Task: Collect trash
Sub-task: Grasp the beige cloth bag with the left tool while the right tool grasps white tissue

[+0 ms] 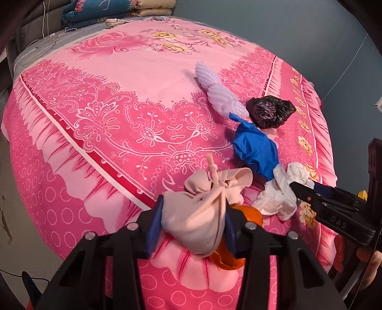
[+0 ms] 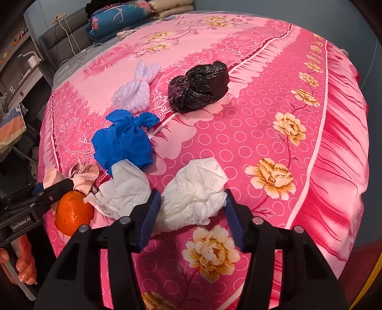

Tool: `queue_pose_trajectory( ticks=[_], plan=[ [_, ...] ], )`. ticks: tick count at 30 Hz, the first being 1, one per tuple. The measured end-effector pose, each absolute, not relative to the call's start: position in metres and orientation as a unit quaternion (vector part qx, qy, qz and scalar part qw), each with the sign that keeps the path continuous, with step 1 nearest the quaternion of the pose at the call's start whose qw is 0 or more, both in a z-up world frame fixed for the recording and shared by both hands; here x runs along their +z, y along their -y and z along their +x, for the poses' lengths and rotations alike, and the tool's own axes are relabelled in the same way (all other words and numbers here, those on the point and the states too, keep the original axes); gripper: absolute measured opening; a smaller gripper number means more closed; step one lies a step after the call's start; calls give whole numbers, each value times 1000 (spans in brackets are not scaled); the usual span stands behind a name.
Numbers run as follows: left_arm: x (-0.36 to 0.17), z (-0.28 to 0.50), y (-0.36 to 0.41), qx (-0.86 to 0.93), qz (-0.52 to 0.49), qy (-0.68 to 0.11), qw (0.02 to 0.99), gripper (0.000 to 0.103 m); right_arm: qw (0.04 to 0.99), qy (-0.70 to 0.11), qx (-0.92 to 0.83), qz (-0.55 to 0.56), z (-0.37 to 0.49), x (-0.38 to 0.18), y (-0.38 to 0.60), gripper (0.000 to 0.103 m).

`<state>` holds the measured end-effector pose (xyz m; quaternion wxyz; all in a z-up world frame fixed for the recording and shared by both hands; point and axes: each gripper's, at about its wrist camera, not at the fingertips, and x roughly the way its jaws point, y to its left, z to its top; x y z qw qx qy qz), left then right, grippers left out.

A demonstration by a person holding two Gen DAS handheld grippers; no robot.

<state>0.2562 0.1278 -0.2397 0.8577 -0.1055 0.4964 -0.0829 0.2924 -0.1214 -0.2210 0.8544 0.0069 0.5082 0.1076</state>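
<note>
Trash lies on a pink floral bedspread (image 1: 119, 100). My left gripper (image 1: 191, 226) has its jaws around a knotted beige bag (image 1: 203, 209); orange peel (image 1: 246, 214) lies under it. My right gripper (image 2: 191, 214) has its jaws around a crumpled white tissue (image 2: 195, 190); it also shows in the left wrist view (image 1: 284, 190). A second white tissue (image 2: 126, 188) lies to its left. Beyond lie a knotted blue bag (image 2: 124, 143), a black plastic bag (image 2: 198, 88) and a white foam net (image 2: 138, 88). The left gripper, the beige bag (image 2: 83, 174) and the peel (image 2: 71, 212) show at the right wrist view's left edge.
Folded quilts (image 2: 119, 16) and a grey headboard (image 2: 62, 35) stand at the bed's far end. A shelf with a paper roll (image 2: 32, 60) is at the far left. The bed edge drops off on the right (image 2: 346, 143), with blue-grey wall beyond.
</note>
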Motion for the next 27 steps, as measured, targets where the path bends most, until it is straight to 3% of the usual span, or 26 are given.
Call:
queue_pose_trajectory(
  ticks=[4,6,27],
  plan=[
    [-236,252,-129,-85,-110,-489,861,34,861,-496,113,-6,288,-217,113,16],
    [-233,250,-131,-85,-110,-485,863,33,865,-488,116,-3,284,-215,111,13],
    [-184,221,-163,-68,-155,-437,883,32,901,-394,173,60,228,-112,140,12]
  ],
)
